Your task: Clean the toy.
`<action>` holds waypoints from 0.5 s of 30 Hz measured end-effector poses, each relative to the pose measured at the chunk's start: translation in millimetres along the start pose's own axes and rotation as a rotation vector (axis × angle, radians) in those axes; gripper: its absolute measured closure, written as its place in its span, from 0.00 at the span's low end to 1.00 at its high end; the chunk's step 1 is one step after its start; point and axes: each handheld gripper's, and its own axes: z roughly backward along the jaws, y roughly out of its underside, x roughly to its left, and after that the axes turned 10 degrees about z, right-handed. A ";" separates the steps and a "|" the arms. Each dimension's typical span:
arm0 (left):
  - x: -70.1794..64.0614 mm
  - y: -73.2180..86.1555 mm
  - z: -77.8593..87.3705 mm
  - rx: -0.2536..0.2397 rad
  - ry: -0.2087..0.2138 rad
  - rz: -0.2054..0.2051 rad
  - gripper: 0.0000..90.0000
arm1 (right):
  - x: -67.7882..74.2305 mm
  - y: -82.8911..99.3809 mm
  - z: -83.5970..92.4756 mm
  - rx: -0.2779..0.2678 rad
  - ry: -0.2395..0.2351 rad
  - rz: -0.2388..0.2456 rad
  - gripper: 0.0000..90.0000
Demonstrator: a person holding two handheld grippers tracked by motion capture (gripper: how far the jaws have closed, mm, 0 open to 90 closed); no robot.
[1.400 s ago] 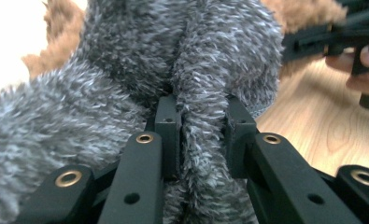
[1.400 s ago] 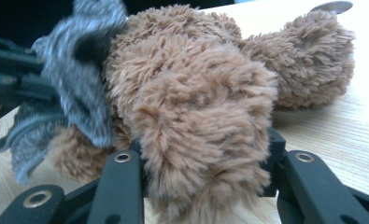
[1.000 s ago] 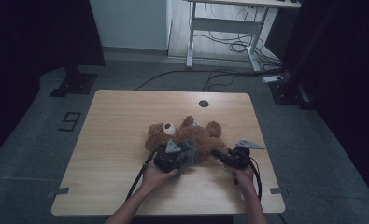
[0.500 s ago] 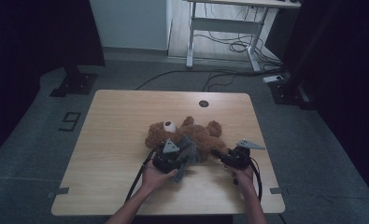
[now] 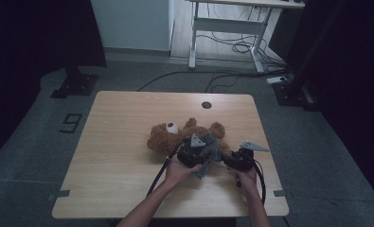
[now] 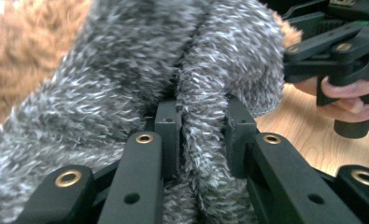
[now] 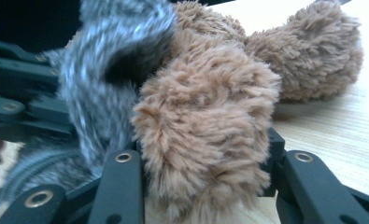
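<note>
A brown teddy bear lies on its back in the middle of the wooden table, head to the left. A grey fuzzy garment covers its lower body. My left gripper is shut on a fold of that grey garment, which bunches between the pads of the gripper. Just to the right, my right gripper is shut on a brown bear limb, the fur bulging between the jaws of the gripper. The grey garment hangs to the left of that limb.
A round cable hole sits near the table's far edge. Beyond the table stand a white desk frame with cables on the floor and black stands at both sides. A taped "9" marks the floor at the left.
My left gripper has moved right and slightly up along the bear, taking the grey garment with it. It now sits close to the right gripper, which has stayed put.
</note>
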 end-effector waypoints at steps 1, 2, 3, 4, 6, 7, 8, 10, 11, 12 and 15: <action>0.5 1.4 0.2 0.006 -0.001 -0.005 0.80 | -0.5 0.1 0.0 0.001 -0.006 -0.004 0.64; 0.7 4.4 0.4 0.020 -0.009 -0.016 0.80 | -0.5 0.1 -0.1 -0.001 -0.006 -0.006 0.64; 1.0 6.5 0.3 0.027 -0.012 -0.022 0.80 | -0.6 0.0 -0.1 -0.001 -0.007 -0.007 0.64; 1.5 9.7 0.1 0.035 -0.016 -0.026 0.80 | -0.7 0.0 -0.1 -0.001 -0.008 -0.006 0.64; 3.6 16.3 -0.6 0.044 -0.018 -0.024 0.80 | -1.2 0.2 0.0 -0.001 -0.009 -0.005 0.64; 4.7 19.3 -1.0 0.046 -0.018 -0.020 0.80 | -1.5 0.3 0.2 0.001 -0.010 -0.003 0.64; 6.1 22.6 -1.4 0.050 -0.017 -0.018 0.80 | -1.6 0.3 0.2 0.002 -0.010 -0.002 0.64; 7.7 26.1 -2.0 0.054 -0.016 -0.013 0.80 | -1.8 0.4 0.3 0.002 -0.011 0.001 0.64; 8.3 27.3 -2.3 0.054 -0.015 -0.010 0.80 | -1.8 0.4 0.2 0.002 -0.011 0.002 0.64; 9.2 28.9 -2.5 0.057 -0.014 -0.005 0.80 | -1.9 0.5 0.1 0.001 -0.011 0.001 0.64; 10.4 32.6 -4.3 0.067 -0.016 -0.002 0.80 | -2.1 0.6 0.1 0.002 -0.011 0.005 0.64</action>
